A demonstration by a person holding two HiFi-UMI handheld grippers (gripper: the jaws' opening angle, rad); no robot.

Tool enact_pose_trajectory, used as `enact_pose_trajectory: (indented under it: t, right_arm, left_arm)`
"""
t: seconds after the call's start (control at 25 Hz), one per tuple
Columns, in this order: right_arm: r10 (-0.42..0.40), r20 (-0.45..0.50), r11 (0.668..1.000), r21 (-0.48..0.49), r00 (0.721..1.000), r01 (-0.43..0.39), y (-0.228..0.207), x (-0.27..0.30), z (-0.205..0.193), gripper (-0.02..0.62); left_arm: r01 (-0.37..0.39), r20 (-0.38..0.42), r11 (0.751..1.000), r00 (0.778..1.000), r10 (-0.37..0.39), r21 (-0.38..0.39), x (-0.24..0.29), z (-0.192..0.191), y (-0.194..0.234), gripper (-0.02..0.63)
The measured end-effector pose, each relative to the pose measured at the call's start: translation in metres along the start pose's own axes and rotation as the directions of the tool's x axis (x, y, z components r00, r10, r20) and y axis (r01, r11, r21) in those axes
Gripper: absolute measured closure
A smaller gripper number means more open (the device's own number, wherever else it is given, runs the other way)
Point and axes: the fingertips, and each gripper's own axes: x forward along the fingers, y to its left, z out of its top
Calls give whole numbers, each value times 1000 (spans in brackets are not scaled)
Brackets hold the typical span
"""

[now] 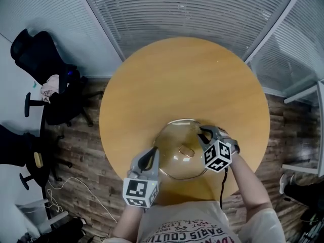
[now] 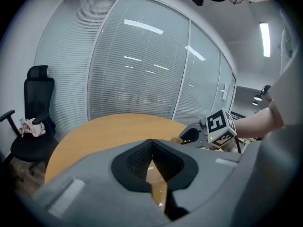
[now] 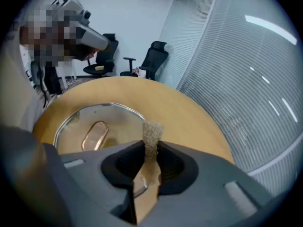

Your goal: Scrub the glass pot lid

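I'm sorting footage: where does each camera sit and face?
Head view: on the head, steeply down at table and glass lid; left tongs, right tongs, forearms show.
Left gripper view: on left tongs, facing blinds; tongs closed on lid's rim.
Right gripper view: on right tongs, facing lid; tongs pinch scrub pad.
Shared: head and right views see the lid.

The round table [image 1: 177,80] is a warm honey-tan. On its near edge the lid [image 1: 174,135] is clear, with a silvery rim and a coppery handle [image 1: 186,151]. The pad [image 3: 152,134] is a speckled beige. The left gripper [image 1: 153,155] and right gripper [image 1: 205,133] are grey with black inner faces, and their cubes [image 1: 140,191] are white with black square markers. The floor [image 1: 81,135] is dark brown planks, the blinds [image 1: 192,9] are pale grey in fine slats, the chair [image 1: 35,49] is black, and the shirt [image 1: 192,227] is grey with red letters.
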Motion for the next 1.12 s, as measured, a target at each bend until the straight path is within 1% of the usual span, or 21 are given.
enact_pose_trajectory:
  t: [0.08,0.2,0.28,0.4,0.48,0.68,0.84,1.12]
  right_arm:
    - [16,-10,992,-124,1000,-18,-2,14,-2,517]
    - [59,-19,960,-272,998,-62,-1,34,-5,517]
    - [96,-26,938,-332,995,-99,-1,47,-10,517]
    - [137,-44,908,-395,990,-143,-2,62,-17,517]
    - [159,-43,894,-419,986,-162,-3,69,-18,517]
    - [202,-40,885,-420,979,-199,-3,78,-15,517]
    - [238,-53,866,-440,970,-237,3,77,-18,518]
    - [276,-77,862,-421,958,-282,9,77,-20,518]
  left_arm:
    - [-3,-13,1000,1000,2,-9,7,-3,2,600]
    - [-10,-25,1000,1000,9,-24,14,-7,7,600]
    - [-13,-37,999,999,11,-37,19,-10,8,600]
    - [-15,-54,999,998,13,-46,26,-15,9,598]
    - [-17,-63,999,998,14,-51,29,-18,9,598]
    - [-27,-77,998,997,22,-58,33,-21,12,598]
    - [-34,-80,998,996,30,-48,37,-21,14,600]
    - [-34,-82,999,996,30,-38,40,-17,17,600]
